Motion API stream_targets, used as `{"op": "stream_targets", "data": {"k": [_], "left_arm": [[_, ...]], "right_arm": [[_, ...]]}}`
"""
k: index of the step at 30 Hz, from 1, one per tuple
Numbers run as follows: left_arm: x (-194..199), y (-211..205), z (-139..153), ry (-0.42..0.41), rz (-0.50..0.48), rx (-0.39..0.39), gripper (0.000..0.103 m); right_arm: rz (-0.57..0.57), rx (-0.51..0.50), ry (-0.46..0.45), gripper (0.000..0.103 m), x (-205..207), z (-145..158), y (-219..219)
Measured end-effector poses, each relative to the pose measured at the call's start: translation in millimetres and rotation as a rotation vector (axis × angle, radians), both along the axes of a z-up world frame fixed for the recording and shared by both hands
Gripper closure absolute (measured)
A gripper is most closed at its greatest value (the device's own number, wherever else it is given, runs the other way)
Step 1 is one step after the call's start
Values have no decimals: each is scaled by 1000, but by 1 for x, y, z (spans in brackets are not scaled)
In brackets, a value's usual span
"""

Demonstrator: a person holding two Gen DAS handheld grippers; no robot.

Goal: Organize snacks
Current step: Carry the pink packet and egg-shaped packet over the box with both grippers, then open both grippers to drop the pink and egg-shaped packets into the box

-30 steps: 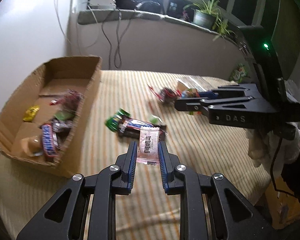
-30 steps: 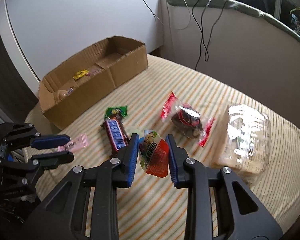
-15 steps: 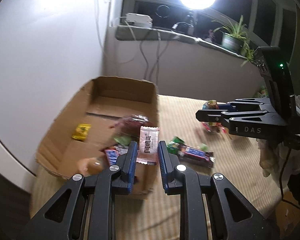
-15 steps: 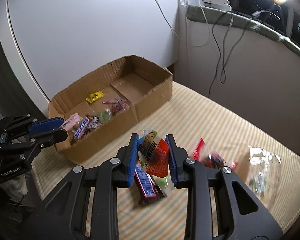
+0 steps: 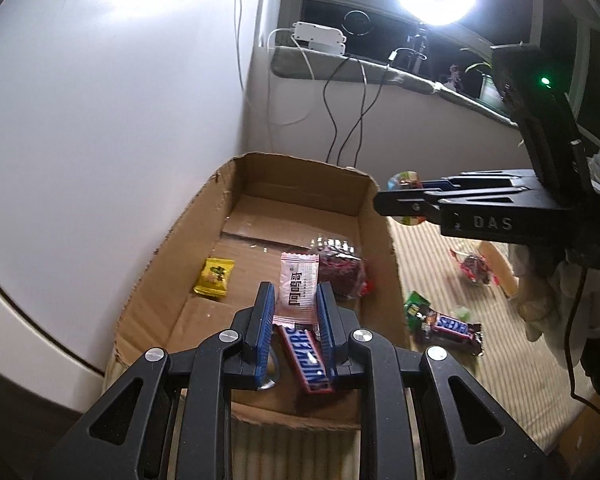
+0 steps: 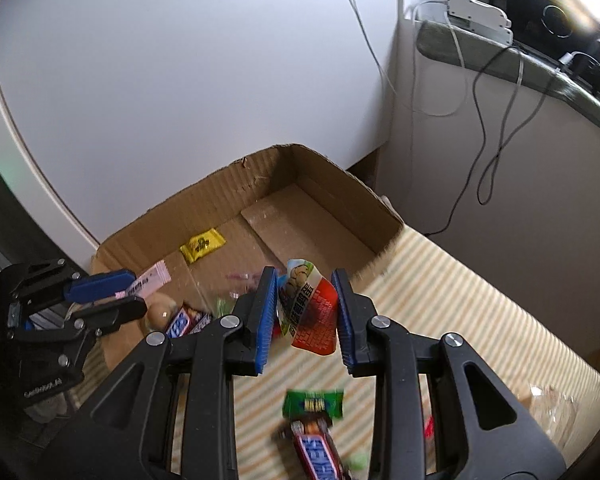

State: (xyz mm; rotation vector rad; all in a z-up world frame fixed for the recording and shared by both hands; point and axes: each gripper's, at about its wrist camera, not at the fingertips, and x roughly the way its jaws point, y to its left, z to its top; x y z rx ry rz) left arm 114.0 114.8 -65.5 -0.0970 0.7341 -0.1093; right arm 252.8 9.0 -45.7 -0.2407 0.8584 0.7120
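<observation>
My left gripper (image 5: 294, 308) is shut on a pink snack packet (image 5: 298, 288) and holds it above the near end of the open cardboard box (image 5: 374, 240). It also shows at the left of the right wrist view (image 6: 112, 294). My right gripper (image 6: 306, 304) is shut on a red and white snack pouch (image 6: 310, 312), just outside the box's right wall (image 6: 376, 216). In the box lie a yellow candy (image 5: 215, 276), a Snickers bar (image 5: 305, 354) and a dark red bag (image 5: 342, 270).
On the striped cloth (image 6: 480, 320) right of the box lie another Snickers bar (image 5: 448, 326), a green packet (image 6: 314, 402) and a red-wrapped snack (image 5: 474, 266). A white wall stands behind the box. Cables hang from the sill (image 5: 340, 120).
Both grippers moved left toward the box with their snacks. My left gripper now hangs over the box's inside; my right one has come up to its right wall.
</observation>
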Motion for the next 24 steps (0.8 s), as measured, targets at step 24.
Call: {"op": "stream_targets", "data": {"k": [24], "left_arm": [[17,8,-7,24,19,-5,74]], "right_arm": [[24,-3,42,48,30,-26,20]]}}
